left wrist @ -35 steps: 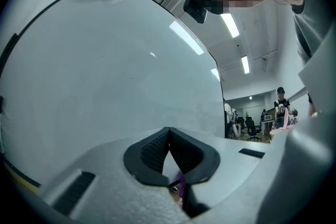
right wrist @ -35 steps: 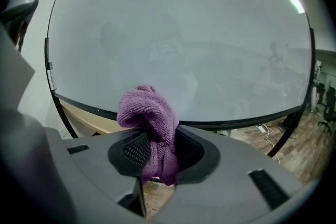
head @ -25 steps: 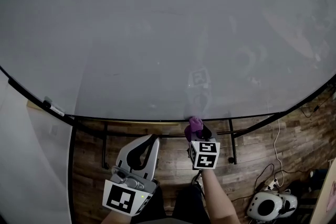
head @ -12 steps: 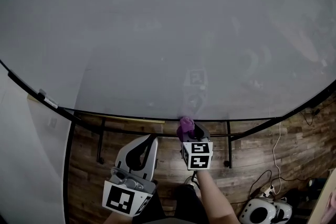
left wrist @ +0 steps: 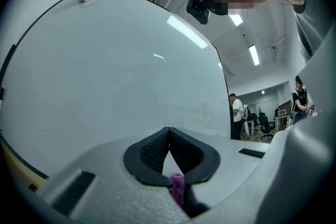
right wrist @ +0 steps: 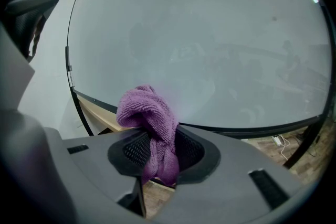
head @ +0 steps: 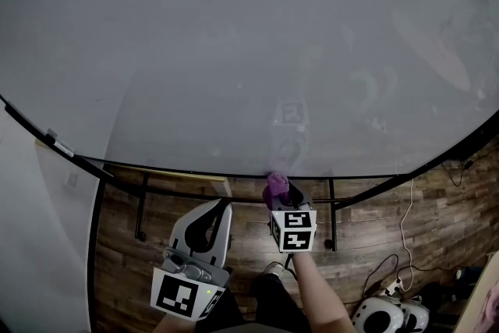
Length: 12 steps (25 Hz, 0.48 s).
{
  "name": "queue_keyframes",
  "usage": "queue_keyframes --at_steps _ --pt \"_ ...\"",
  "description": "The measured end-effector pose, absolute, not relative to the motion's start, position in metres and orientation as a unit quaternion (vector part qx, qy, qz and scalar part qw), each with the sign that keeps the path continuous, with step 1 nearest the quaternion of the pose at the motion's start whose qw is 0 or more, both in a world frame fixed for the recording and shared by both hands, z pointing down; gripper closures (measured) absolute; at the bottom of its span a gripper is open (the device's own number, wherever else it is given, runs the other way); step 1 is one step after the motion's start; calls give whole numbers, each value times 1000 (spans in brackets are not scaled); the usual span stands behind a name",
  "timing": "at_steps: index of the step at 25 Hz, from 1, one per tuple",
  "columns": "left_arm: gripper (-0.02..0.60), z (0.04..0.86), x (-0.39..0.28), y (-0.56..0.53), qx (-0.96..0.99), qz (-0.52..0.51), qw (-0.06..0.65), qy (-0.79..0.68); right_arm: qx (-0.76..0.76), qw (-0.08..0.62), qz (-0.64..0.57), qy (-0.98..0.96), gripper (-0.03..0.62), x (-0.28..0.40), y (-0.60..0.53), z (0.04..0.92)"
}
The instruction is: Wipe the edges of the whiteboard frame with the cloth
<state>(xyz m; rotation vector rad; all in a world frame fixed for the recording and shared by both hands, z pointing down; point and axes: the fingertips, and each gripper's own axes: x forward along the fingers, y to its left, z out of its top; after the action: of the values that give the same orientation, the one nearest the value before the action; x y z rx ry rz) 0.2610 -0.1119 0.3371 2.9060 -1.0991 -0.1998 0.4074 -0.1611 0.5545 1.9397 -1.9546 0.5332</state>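
Between the right gripper's (right wrist: 157, 136) clenched jaws bunches the purple cloth (right wrist: 148, 111), its top against the whiteboard frame's (right wrist: 237, 131) lower edge; the left gripper's (left wrist: 169, 134) jaws meet, empty.

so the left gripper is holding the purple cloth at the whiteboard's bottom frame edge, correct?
Wrong gripper. The right gripper is holding the purple cloth at the whiteboard's bottom frame edge; the right gripper view shows its jaws shut on it. The left gripper has its jaws together with nothing between them.
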Motion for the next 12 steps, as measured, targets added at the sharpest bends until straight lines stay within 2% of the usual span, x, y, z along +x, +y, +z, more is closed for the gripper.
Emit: queue_keyframes --at_steps 12 --pt "565 339 318 -91 937 -63 12 -344 692 169 179 -679 482 471 -138 553"
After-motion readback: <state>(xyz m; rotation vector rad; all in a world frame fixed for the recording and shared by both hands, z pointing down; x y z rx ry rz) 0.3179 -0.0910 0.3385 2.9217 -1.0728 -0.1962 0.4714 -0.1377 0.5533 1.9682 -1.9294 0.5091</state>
